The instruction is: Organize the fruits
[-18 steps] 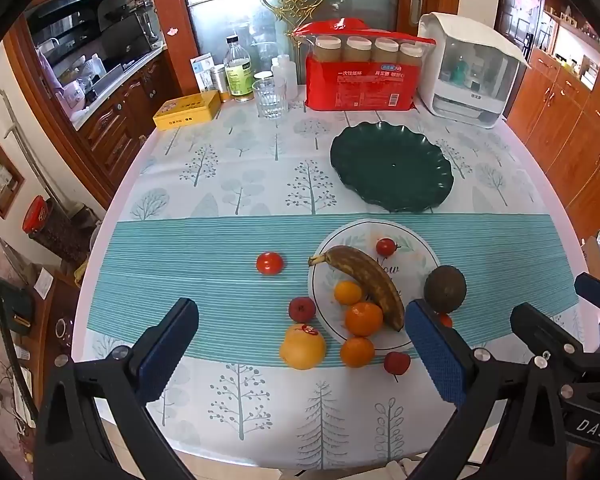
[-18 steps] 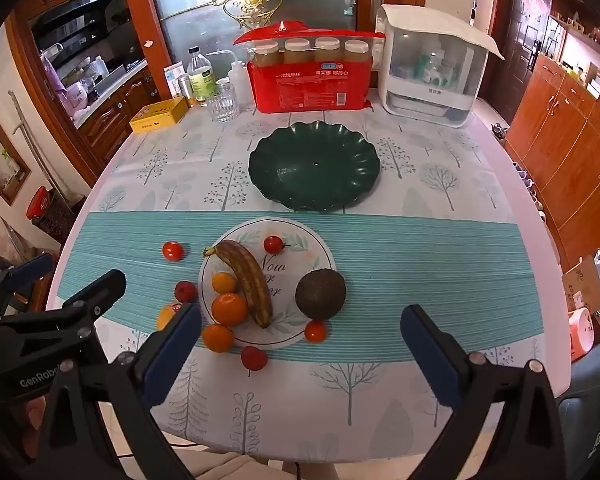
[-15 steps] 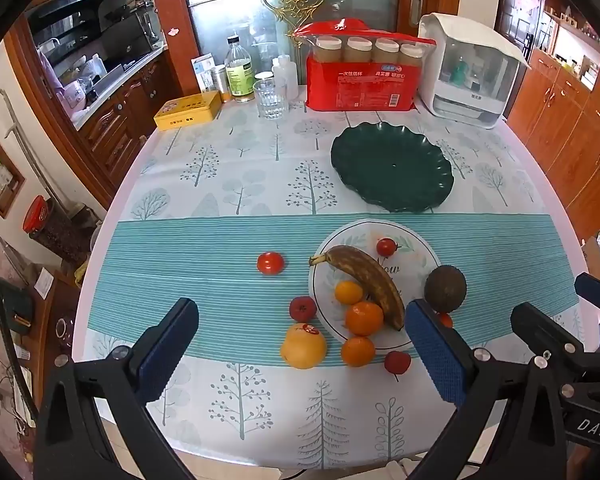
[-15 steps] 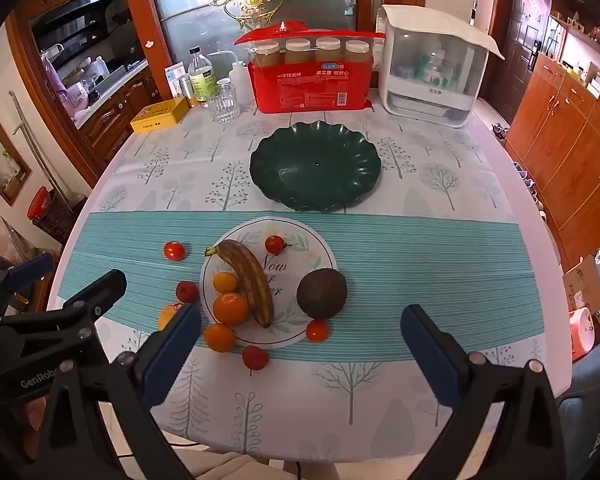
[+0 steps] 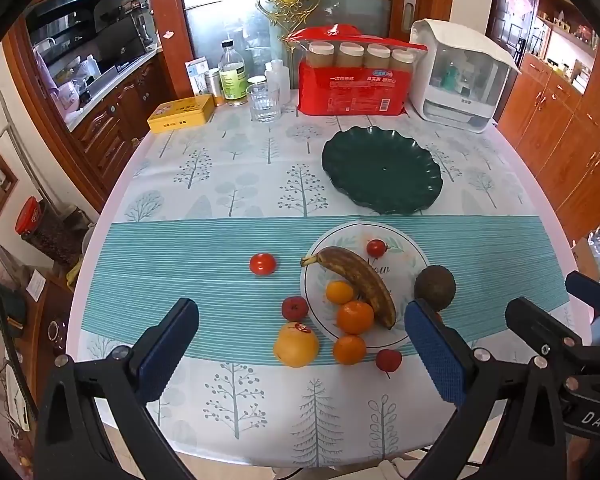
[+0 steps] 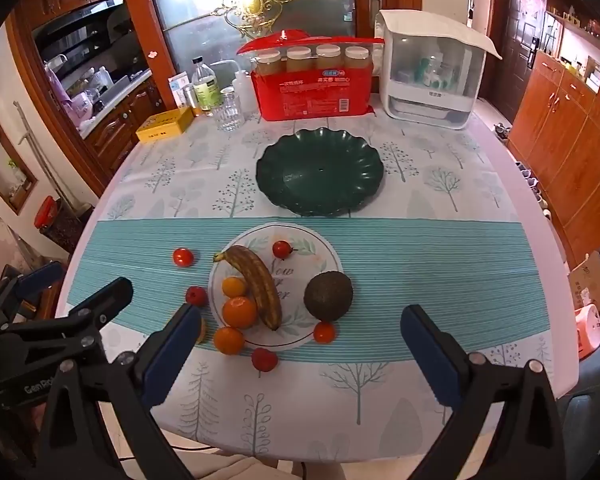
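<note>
Almost nothing differs from the frames half a second back: both views sit in the same place and no fruit has shifted. The left gripper (image 5: 300,344) hangs over the near table edge, jaws spread as wide as they go, nothing between the pads. The right gripper (image 6: 300,344) is the same, fully spread and empty, angled down at the table.

Fruit is clustered on the teal stripe of the tablecloth (image 6: 440,264). A brown-spotted banana (image 6: 256,284) lies diagonally across the white printed circle (image 6: 324,252), with a cherry tomato (image 6: 281,249) just far of it. Two small oranges (image 6: 239,312) touch or nearly touch the banana's left side, and a third orange (image 6: 228,340) sits near them at the circle's near rim. A dark round fruit, probably an avocado (image 6: 328,296), rests on the circle's right edge, a small tomato (image 6: 324,332) just near of it. A red fruit (image 6: 264,359) lies nearer still. Left of the circle: a tomato (image 5: 262,264), a small red fruit (image 5: 295,308), and a large yellow-orange fruit with a sticker (image 5: 296,344).

The dark green scalloped plate (image 6: 320,200) sits empty, far of the fruit. A red pack of cups (image 6: 314,92) and a white appliance (image 6: 432,76) stand along the far edge.
</note>
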Demonstrator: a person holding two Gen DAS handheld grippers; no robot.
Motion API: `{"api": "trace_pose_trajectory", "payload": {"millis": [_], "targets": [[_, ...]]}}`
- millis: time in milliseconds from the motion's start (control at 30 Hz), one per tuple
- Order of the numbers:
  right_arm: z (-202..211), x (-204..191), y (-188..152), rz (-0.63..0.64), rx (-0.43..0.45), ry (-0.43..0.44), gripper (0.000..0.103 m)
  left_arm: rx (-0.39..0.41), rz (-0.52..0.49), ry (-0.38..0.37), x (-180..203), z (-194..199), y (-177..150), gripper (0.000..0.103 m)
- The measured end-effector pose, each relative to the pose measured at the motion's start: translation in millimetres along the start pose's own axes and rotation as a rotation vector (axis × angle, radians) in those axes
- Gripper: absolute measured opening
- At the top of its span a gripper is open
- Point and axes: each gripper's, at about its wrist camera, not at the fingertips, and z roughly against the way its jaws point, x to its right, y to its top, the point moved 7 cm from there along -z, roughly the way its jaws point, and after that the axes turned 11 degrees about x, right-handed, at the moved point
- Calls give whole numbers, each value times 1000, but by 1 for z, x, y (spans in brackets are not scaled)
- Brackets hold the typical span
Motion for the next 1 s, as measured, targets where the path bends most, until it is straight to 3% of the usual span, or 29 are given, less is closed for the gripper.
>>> {"api": "trace_pose_trajectory", "payload": {"millis": [233,1000], "targets": [[10,0,5,9,45,-12,98,2,1,-9,2,-2,-2,102],[10,-2,1,-2,29,-4,98,0,11,-44,2,2,-4,102]]}}
